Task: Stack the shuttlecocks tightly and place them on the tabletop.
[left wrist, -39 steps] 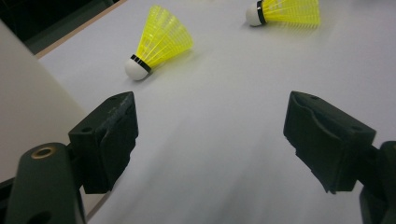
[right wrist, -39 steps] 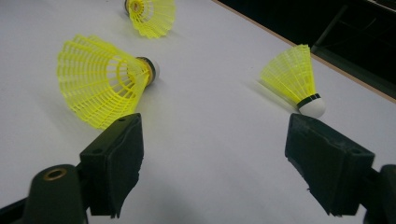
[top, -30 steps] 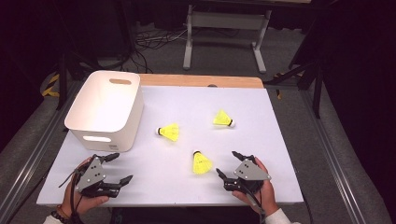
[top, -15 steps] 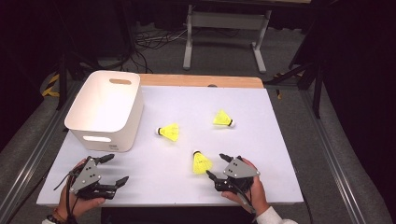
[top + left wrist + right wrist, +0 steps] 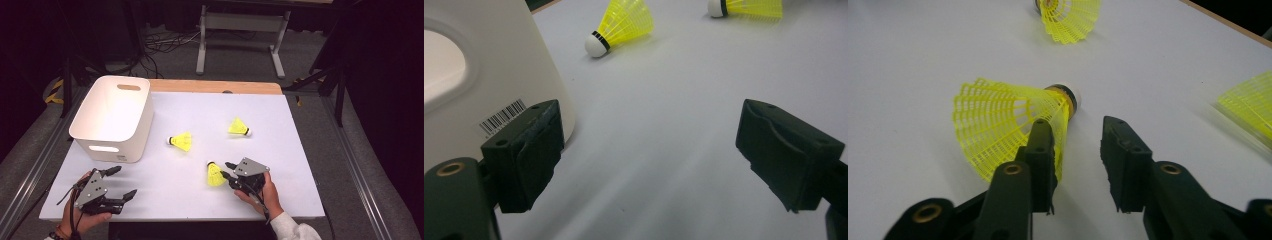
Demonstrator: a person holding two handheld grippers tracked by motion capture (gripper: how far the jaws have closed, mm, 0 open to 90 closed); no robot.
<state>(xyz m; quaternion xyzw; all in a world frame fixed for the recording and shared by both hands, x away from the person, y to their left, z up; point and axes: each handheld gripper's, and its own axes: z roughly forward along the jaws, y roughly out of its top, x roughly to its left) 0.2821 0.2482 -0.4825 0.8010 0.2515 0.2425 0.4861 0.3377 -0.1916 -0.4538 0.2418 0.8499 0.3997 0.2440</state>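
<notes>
White surface (image 5: 300, 150) is set under dim light. Nearest shuttlecock (image 5: 215, 175) lies at near centre; right gripper (image 5: 227, 171) fingers have just been closing beside its skirt, not yet clamped. Left gripper (image 5: 122, 182) is held released near the bin (image 5: 112, 120).

Yellow plastic-mesh shuttlecock (image 5: 1008, 125), matt tabletop (image 5: 923, 60)

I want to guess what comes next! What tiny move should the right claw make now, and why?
Probably slide a little sideways so the nearest shuttlecock sits squarely between the jaws. The right claw has just been closing, yet the yellow skirt lies behind one jaw and mostly off to its side, and the gap between the jaws looks empty, so closing further now would likely miss it.
</notes>
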